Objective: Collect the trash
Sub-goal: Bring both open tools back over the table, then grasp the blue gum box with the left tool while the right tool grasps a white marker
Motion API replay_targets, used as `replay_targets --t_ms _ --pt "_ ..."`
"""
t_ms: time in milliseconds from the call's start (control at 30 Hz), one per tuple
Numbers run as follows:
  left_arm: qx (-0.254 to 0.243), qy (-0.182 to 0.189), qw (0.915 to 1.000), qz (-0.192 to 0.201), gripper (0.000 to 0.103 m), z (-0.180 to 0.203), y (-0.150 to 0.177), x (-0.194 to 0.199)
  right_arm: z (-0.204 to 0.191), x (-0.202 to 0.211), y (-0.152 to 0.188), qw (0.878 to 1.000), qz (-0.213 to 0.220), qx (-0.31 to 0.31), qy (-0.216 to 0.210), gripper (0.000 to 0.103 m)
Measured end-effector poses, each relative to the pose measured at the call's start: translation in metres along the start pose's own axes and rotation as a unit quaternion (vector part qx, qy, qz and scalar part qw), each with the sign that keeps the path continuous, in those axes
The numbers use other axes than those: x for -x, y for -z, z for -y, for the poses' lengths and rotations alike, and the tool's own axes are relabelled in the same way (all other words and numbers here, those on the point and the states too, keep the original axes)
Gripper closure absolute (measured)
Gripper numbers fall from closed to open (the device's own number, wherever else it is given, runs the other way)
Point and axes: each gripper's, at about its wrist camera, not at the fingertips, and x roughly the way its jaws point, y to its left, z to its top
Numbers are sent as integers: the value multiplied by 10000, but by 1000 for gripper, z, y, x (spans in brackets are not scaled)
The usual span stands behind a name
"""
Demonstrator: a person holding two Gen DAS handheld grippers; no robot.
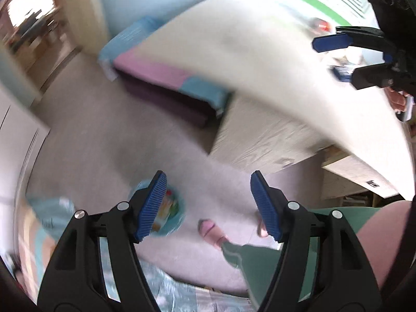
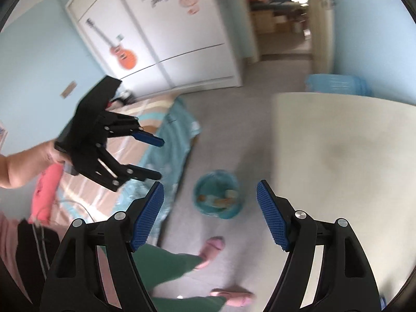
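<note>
A teal trash bin with several bits of trash inside stands on the grey floor between the bed and the white table. In the left wrist view the bin shows partly behind my left finger. My left gripper is open and empty, high above the floor; it also shows in the right wrist view. My right gripper is open and empty above the bin; it also shows in the left wrist view over the table. Both views are blurred.
A white table fills the right. A bed with a teal and striped cover lies on the left. A white wardrobe stands behind. A pink and teal mat lies on the floor. My slippered feet stand below.
</note>
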Motion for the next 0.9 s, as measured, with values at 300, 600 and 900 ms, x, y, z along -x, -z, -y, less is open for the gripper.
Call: replay_targets --t_ms 300,600,900 --pt "-1516 490 9872 85 38 147 -97 -40 89 126 111 9923 139 -822 917 29" --pt "-2603 828 9619 -60 32 267 -149 -78 148 208 209 9824 -53 -1143 1478 29" --pt "-3324 731 9389 -507 32 331 -182 -142 213 208 259 9837 -161 -1191 1338 34"
